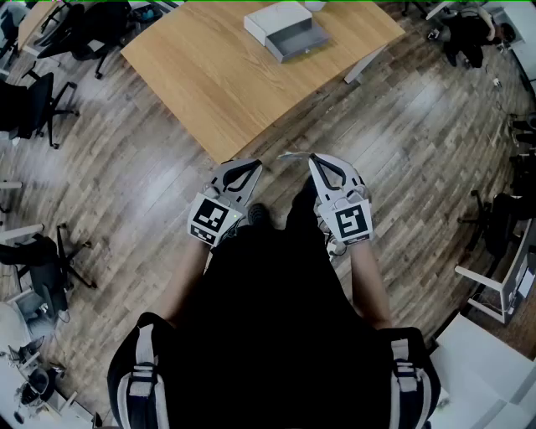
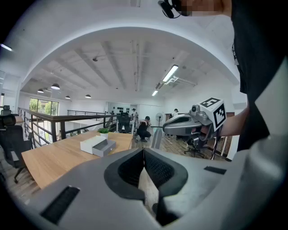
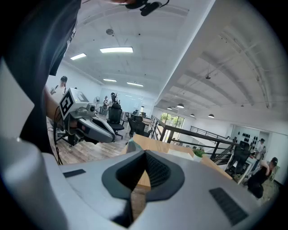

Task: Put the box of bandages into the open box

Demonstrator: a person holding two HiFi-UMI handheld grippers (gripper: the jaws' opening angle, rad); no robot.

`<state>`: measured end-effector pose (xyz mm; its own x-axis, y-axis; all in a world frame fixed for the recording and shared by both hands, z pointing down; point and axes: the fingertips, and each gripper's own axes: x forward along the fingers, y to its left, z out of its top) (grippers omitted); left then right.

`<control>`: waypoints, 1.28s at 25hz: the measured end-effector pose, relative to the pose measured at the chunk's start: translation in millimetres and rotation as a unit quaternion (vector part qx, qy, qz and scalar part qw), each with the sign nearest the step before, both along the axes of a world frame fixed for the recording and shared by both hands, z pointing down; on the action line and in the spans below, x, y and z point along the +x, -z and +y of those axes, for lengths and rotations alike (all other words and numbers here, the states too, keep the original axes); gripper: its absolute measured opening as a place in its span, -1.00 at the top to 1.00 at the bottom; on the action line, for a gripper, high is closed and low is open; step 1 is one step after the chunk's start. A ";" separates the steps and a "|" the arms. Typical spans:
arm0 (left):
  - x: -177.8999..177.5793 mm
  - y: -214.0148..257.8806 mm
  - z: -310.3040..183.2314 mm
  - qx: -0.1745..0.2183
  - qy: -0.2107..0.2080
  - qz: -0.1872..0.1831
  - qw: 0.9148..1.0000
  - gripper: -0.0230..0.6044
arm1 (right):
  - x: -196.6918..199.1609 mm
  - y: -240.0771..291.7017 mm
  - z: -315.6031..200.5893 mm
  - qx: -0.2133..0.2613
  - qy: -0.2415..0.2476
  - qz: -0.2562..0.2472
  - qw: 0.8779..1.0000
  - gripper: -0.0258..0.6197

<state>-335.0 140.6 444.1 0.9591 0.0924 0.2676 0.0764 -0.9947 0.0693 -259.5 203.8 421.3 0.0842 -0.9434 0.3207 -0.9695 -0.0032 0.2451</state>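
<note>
Box of bandages [image 1: 270, 18]: seemingly the white carton at the far end of the tabletop [image 1: 209, 75], touching the open box [image 1: 299, 40].
Contents: open box looks empty.
Direction: both lie straight ahead, well apart from the grippers, and neither gripper is clearly nearer.
Left gripper [image 1: 249, 165]: jaws together, nothing held.
Right gripper [image 1: 316, 159]: jaws together, nothing held.

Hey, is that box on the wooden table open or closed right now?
Open. The box shows its grey tray uncovered beside the white cover on the table; nothing shows inside it.
</note>
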 end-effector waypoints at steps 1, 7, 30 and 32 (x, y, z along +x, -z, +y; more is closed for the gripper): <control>-1.2 1.4 -1.5 -0.003 0.003 0.002 1.000 0.85 | -2.1 -0.3 -0.6 -0.001 0.001 -0.001 1.000 0.84; -6.1 1.5 -7.8 0.000 -0.002 -0.003 1.000 0.85 | -4.0 0.6 -4.5 -0.002 0.000 -0.003 1.000 0.84; 19.8 0.4 -0.6 0.007 0.000 -0.019 1.000 0.85 | 33.3 3.6 -1.5 0.018 -0.009 -0.018 1.000 0.84; 28.1 2.4 2.5 0.008 0.000 -0.014 1.000 0.85 | 39.6 0.8 -0.8 0.013 -0.003 -0.014 1.000 0.84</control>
<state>-307.0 143.2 441.7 0.9509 0.0884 0.2968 0.0754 -0.9956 0.0551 -219.8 203.1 420.5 0.0820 -0.9511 0.2978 -0.9759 -0.0160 0.2174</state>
